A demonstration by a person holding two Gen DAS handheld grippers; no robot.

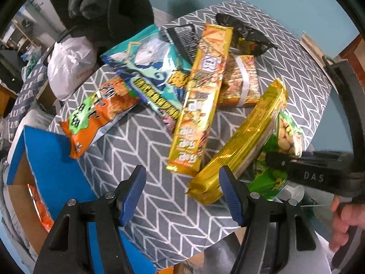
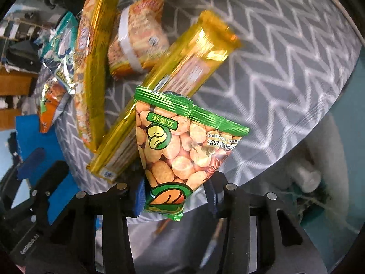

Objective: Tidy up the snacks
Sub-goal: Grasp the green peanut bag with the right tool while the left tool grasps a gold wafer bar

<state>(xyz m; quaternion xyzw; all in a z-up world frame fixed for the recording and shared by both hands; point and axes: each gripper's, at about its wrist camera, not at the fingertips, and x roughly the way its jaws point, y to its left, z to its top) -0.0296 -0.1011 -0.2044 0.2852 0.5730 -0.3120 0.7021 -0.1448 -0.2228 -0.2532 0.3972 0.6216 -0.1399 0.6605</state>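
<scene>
My right gripper [image 2: 174, 199] is shut on a green peanut packet [image 2: 180, 146], held above the table's near edge; the packet also shows in the left wrist view [image 1: 280, 150]. My left gripper [image 1: 182, 196] is open and empty over the grey chevron tablecloth [image 1: 146, 159]. Just ahead of its right finger lies a long gold packet [image 1: 241, 143], also in the right wrist view [image 2: 164, 84]. Further on lie another long gold packet [image 1: 200, 96], a teal bag [image 1: 148, 68], an orange bag [image 1: 100, 111], a banded orange pack [image 1: 241, 84] and a black bag [image 1: 246, 36].
A blue cardboard box [image 1: 52, 159] stands at the table's left, open, with an orange packet [image 1: 38, 205] inside. A white plastic bag [image 1: 68, 66] sits far left. Dark clothing [image 1: 109, 2] hangs behind the table. The right gripper's body [image 1: 319, 173] is at the right.
</scene>
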